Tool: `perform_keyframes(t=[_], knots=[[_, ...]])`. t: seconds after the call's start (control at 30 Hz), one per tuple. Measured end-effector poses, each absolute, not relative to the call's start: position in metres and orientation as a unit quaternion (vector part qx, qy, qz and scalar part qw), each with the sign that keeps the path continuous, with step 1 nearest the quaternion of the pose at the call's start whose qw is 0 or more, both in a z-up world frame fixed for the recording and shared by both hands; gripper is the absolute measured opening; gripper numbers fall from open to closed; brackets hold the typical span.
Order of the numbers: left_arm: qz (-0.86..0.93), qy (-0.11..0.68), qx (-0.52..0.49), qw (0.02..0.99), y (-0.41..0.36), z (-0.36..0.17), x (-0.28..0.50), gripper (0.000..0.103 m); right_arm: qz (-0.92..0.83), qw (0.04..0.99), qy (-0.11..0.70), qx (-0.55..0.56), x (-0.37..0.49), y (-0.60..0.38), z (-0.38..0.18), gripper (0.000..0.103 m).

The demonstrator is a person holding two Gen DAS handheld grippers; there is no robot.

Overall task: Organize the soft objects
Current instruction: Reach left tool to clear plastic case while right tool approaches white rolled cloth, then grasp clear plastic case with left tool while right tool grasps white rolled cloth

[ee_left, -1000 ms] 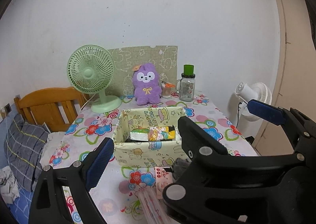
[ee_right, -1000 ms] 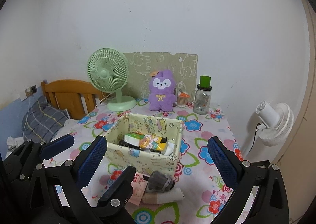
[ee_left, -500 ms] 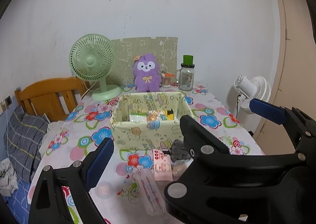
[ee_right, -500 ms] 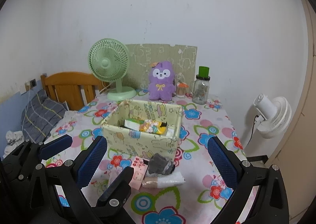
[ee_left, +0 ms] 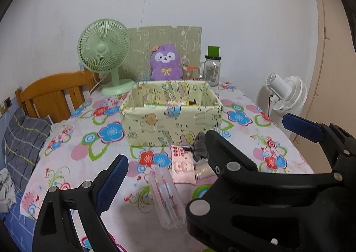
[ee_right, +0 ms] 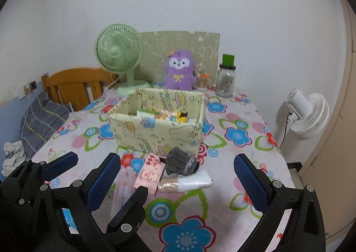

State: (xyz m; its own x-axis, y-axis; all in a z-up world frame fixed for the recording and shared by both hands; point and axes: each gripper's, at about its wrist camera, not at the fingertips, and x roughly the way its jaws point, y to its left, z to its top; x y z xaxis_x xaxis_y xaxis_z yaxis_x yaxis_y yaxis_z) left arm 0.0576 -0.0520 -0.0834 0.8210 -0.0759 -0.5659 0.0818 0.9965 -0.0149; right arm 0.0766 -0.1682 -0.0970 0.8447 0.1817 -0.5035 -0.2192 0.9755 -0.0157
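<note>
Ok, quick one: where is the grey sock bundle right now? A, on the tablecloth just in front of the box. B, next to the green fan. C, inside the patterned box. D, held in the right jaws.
A: the grey sock bundle lies on the tablecloth in front of the patterned box, and both the right gripper and the left gripper are open and empty.

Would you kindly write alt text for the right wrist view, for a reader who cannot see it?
Open right tongs hover empty over a floral tablecloth, facing a grey sock bundle, a white roll and a pink packet lying in front of a patterned fabric box. Behind stand a green fan, purple plush and jar; the left tongs show at lower left.
</note>
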Motion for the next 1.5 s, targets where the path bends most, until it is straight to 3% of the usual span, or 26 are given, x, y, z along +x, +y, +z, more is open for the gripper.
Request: perform_keyframes(t=[0.5,0.87,1.1,1.17,1.23,1.33,1.5], knots=[[-0.026,0.329,-0.014,0.944,-0.043,-0.119,0.072,0.095,0.095,0.948,0.301,-0.034,0.096,-0.164,-0.134,0.103],[-0.014,0.365,-0.040,0.930,-0.036,-0.147,0.085,0.086,0.100,0.940,0.325,-0.018,0.107,-0.163,-0.158,0.103],[-0.008,0.394,-0.039,0.918,-0.036,-0.162,0.095,0.073,0.098,0.934,0.342,-0.013,0.116,-0.163,-0.171,0.103],[-0.008,0.400,-0.038,0.916,-0.036,-0.166,0.096,0.067,0.096,0.933,0.346,-0.012,0.118,-0.164,-0.173,0.103],[0.000,0.410,-0.040,0.911,-0.035,-0.171,0.099,0.049,0.094,0.932,0.349,-0.011,0.121,-0.166,-0.175,0.103],[0.003,0.406,-0.032,0.913,-0.037,-0.172,0.099,0.046,0.092,0.930,0.355,-0.010,0.125,-0.167,-0.179,0.103],[0.007,0.405,-0.036,0.914,-0.033,-0.171,0.100,0.027,0.088,0.927,0.363,-0.011,0.133,-0.168,-0.184,0.103]])
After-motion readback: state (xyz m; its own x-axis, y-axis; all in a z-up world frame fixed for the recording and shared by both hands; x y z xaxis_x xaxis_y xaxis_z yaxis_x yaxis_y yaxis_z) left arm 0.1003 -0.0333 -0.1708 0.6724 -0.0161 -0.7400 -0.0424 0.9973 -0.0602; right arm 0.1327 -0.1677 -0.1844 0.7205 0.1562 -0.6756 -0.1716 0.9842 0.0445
